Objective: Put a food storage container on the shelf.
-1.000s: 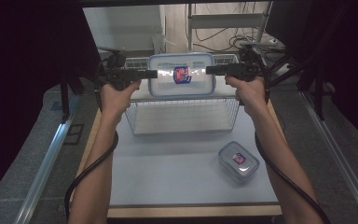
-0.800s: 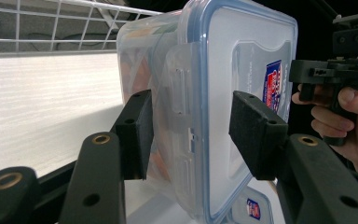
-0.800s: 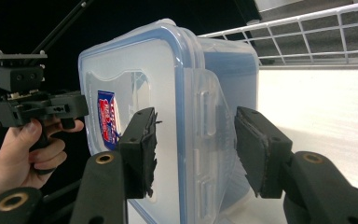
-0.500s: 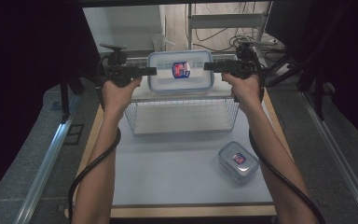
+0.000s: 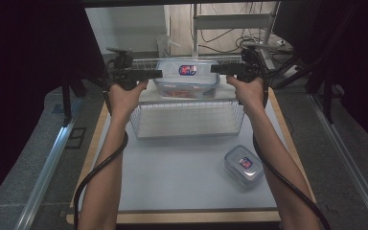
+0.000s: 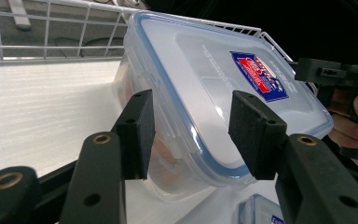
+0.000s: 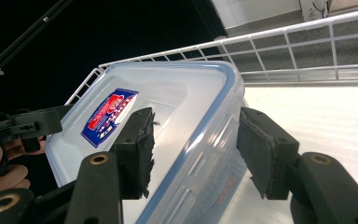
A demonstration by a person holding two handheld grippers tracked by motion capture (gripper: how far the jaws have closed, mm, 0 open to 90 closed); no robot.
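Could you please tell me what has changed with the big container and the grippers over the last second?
The large container, carried between the left hand-held gripper and the right hand-held gripper, has moved farther from the person, over the wire basket. Both hands went forward with it. In both gripper views the jaws straddle its ends without clearly pinching. The small container stayed on the table.

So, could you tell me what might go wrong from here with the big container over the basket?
1. The left gripper and right gripper each take only a short end of the large container, on smooth plastic; it might slip or tip.
2. A tilt could shift the reddish contents.
3. On the way down, it may catch the wire basket rim.
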